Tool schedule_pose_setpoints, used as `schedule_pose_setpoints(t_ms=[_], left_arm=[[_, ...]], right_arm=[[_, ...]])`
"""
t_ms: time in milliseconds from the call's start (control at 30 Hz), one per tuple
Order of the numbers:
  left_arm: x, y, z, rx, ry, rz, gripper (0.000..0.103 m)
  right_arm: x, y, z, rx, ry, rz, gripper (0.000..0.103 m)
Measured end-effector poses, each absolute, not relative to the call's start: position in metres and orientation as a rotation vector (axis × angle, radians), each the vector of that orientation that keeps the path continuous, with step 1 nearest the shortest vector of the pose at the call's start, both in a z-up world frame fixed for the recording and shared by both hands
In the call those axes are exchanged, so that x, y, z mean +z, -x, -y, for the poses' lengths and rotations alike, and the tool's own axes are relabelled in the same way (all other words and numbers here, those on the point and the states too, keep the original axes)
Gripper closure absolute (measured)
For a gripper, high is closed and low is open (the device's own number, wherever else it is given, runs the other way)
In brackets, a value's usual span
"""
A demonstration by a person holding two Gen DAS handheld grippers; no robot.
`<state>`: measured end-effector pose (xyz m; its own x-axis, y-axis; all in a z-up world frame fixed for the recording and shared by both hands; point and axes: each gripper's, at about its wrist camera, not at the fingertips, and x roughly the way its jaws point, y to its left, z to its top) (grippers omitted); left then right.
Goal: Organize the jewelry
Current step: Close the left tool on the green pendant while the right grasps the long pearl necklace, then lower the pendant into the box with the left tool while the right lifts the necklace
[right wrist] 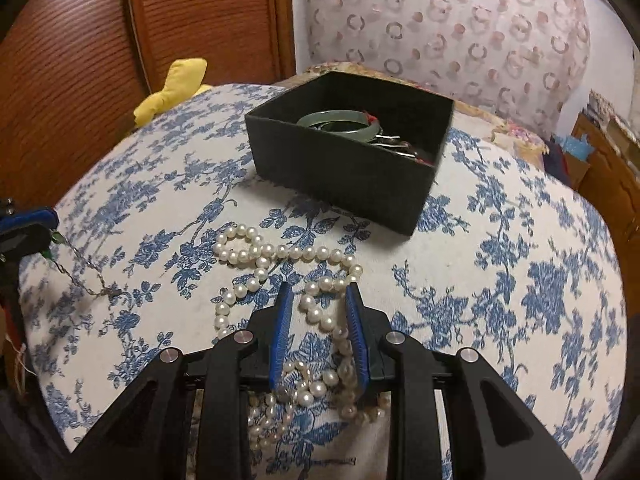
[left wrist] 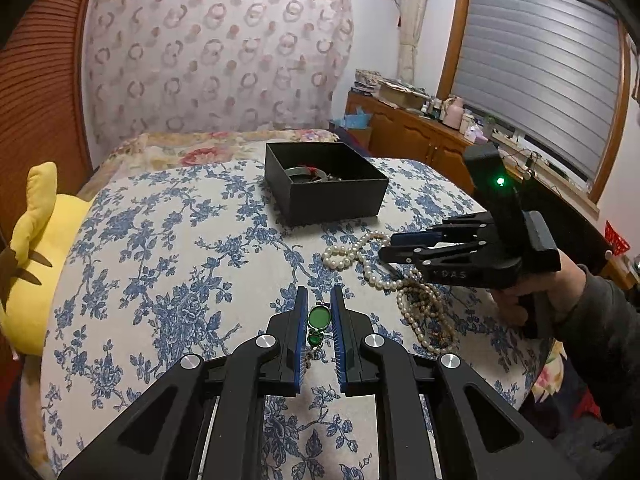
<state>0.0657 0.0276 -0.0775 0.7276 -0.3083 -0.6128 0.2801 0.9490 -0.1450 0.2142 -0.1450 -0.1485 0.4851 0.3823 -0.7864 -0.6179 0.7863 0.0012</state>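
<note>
A green-stone pendant on a thin chain lies between the blue pads of my left gripper, whose jaws stand a little apart around it. In the right wrist view its chain trails from the left gripper's tip over the cloth. A white pearl necklace lies coiled on the blue floral cloth; my right gripper is open over it, pearls between its pads. The necklace and right gripper also show in the left wrist view. A black box holds a green bangle.
The floral-covered table stands beside a wooden wardrobe. A yellow plush toy lies at the table's left edge. A flowered bed and a wooden cabinet under the window are behind.
</note>
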Motion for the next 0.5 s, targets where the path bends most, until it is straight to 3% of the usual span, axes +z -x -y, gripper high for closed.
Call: schedule_pose_setpoints(t_ms=[33,67,500], left_arm=[[-0.077,-0.065,-0.027,-0.325,0.041,-0.683,0.093],[-0.077,-0.066,-0.027,-0.326,0.038,-0.682,0.093],[-0.047,-0.082,-0.022,-0.341,0.034,-0.619,0.093]], right_arm=[[-0.149,-0.213,0.143,0.622,0.311,-0.863,0.078],[-0.149,-0.213,0.142,0.636,0.315,-0.858,0.094],[-0.075,-0.193,0.169,0.651,0.236,-0.688,0.095]])
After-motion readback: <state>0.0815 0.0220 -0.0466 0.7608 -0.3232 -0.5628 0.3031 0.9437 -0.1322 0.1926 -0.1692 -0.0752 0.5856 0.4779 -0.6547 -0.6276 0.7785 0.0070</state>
